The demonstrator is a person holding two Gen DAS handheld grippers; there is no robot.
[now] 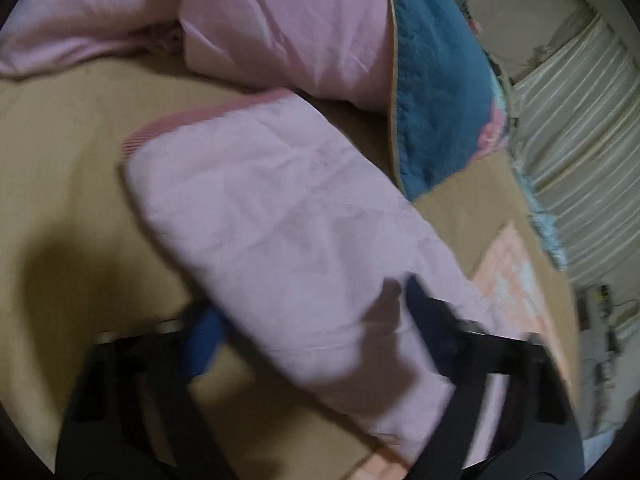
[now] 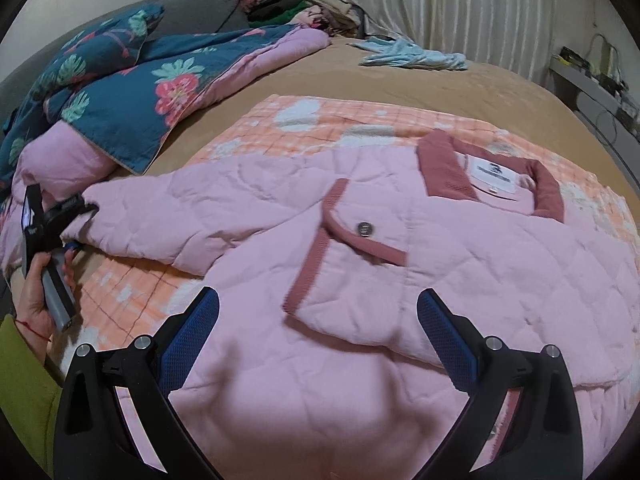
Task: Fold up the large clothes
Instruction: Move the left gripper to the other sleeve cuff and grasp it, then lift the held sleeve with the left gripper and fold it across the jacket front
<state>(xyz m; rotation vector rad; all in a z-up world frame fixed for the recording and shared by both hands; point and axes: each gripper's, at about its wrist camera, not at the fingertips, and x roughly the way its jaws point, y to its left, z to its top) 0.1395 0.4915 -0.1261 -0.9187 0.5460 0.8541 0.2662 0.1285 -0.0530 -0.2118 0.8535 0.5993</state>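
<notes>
On the tan bed, my left tool straddled the pink quilted jacket's sleeve, grip uncertain; my right tool hovered open.

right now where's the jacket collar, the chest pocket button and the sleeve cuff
jacket collar (image 2: 444, 168): right wrist view, on the dark pink ribbed band left of the label
chest pocket button (image 2: 364, 228): right wrist view, on the metal snap's face
sleeve cuff (image 1: 138, 142): left wrist view, on the striped ribbed end of the sleeve

A bedroom: bed, quilt, curtains
</notes>
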